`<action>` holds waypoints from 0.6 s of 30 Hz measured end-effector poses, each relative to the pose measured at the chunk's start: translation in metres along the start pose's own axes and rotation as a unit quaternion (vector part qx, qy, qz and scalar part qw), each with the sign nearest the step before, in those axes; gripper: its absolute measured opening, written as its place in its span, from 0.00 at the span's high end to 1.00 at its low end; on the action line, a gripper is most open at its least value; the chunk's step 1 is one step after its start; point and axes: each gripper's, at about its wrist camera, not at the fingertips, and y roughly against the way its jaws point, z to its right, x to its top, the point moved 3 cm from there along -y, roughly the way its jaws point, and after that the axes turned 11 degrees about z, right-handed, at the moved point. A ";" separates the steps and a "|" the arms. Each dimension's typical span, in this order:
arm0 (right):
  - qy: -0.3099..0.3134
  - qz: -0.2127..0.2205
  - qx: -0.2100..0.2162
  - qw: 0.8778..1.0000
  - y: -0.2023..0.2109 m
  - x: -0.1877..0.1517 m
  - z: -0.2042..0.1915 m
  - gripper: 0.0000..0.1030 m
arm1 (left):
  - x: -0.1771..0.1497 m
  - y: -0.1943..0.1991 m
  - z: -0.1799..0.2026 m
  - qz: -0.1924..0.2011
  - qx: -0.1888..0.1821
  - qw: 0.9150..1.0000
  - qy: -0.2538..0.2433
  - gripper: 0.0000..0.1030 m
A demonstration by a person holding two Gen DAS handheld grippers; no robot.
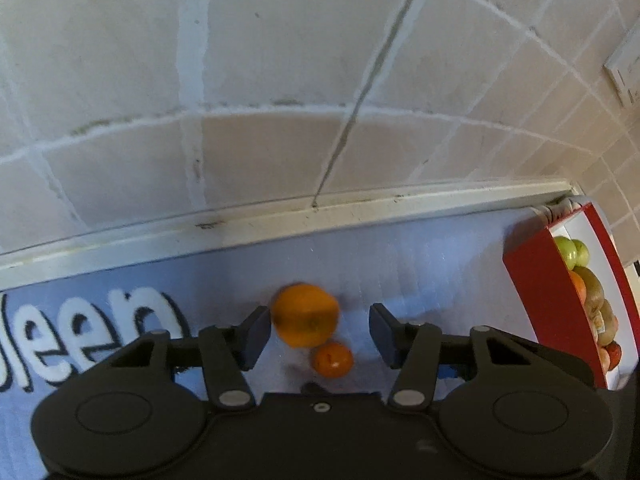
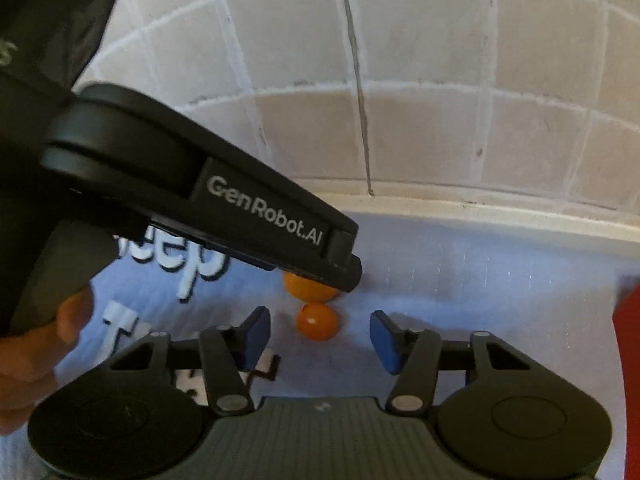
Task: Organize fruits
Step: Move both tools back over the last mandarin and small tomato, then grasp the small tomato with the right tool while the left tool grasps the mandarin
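A large orange (image 1: 305, 315) and a small orange (image 1: 333, 359) lie touching on a light blue mat (image 1: 420, 264). My left gripper (image 1: 319, 334) is open, its jaws on either side of the two oranges, just above them. In the right wrist view the small orange (image 2: 316, 321) lies just ahead of my open right gripper (image 2: 318, 338). The large orange (image 2: 308, 287) sits behind it, partly hidden by the left gripper's body (image 2: 264, 216), which reaches in from the left.
A red box (image 1: 548, 300) with white inside holds several fruits (image 1: 592, 292) at the right; its edge shows in the right wrist view (image 2: 630, 336). A tiled wall (image 1: 280, 80) with a white ledge (image 1: 320, 216) stands right behind the mat. A hand (image 2: 36, 352) holds the left gripper.
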 end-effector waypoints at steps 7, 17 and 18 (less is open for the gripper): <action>-0.007 0.012 0.009 1.000 0.002 -0.007 0.004 0.63 | -0.003 -0.015 -0.003 -0.009 0.020 1.000 0.007 0.38; -0.018 0.023 0.009 1.000 0.011 -0.012 0.011 0.76 | -0.004 -0.030 0.017 0.001 0.040 0.999 -0.032 0.56; -0.021 0.025 0.009 0.999 0.013 -0.012 0.013 0.76 | -0.004 -0.028 0.017 0.005 0.041 0.999 -0.030 0.56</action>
